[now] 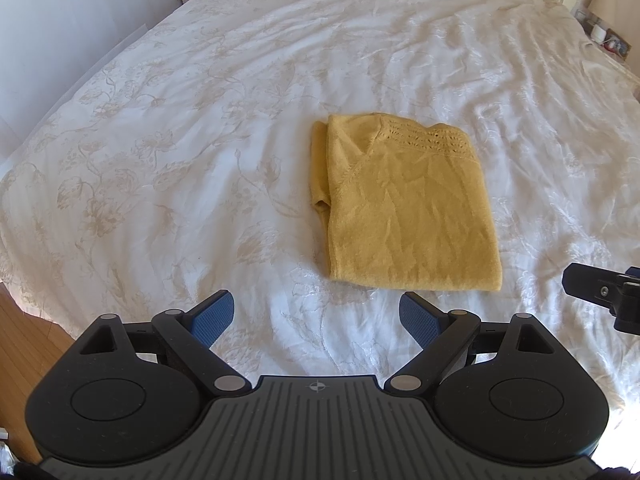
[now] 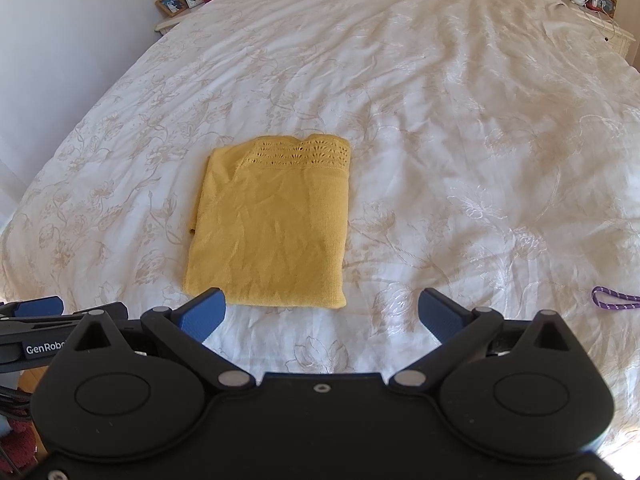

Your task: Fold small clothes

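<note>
Yellow top (image 1: 408,208) folded on bedspread (image 1: 200,140).
Left gripper (image 1: 316,316) and right gripper (image 2: 322,314) both spread, empty; purple cord (image 2: 614,299), perhaps a strap, nearby.

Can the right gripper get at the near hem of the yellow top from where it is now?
Probably yes. The right gripper is open, and the yellow top lies flat on the bedspread just ahead of its left finger, nothing between them. It would need to shift slightly left.

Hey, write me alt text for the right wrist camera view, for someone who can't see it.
A folded yellow knit top lies flat on a white floral bedspread, just ahead of the open right hand-held gripper, which holds nothing. A purple cord lies at the right edge.
</note>
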A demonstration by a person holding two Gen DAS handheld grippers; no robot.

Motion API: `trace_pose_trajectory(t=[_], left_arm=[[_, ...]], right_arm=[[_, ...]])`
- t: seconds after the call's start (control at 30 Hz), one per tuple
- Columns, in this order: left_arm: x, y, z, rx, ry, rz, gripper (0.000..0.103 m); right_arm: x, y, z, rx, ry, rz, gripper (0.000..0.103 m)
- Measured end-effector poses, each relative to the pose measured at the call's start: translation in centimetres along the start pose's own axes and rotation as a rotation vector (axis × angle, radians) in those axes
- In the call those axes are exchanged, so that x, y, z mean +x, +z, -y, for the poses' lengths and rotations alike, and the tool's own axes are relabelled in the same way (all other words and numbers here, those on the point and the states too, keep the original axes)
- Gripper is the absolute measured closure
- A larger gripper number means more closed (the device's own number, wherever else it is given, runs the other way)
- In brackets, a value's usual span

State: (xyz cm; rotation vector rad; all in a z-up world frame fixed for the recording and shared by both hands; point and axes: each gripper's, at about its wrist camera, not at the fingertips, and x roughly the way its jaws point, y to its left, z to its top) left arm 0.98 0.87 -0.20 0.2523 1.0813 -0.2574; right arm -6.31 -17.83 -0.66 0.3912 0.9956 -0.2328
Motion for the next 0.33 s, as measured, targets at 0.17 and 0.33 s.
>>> trace_pose_trajectory(t=[0.17,0.33], left_arm=[[-0.05,0.08,0.02,0.0,-0.002,0.002,0.012],[0.12,0.36,0.2,0.005,-0.004,-0.002,0.012]], right_arm=[[0.04,0.0,0.0,0.002,0.001,-0.001,0.001],[0.34,0.1,-0.02,0.01,0.004,-0.009,0.001]])
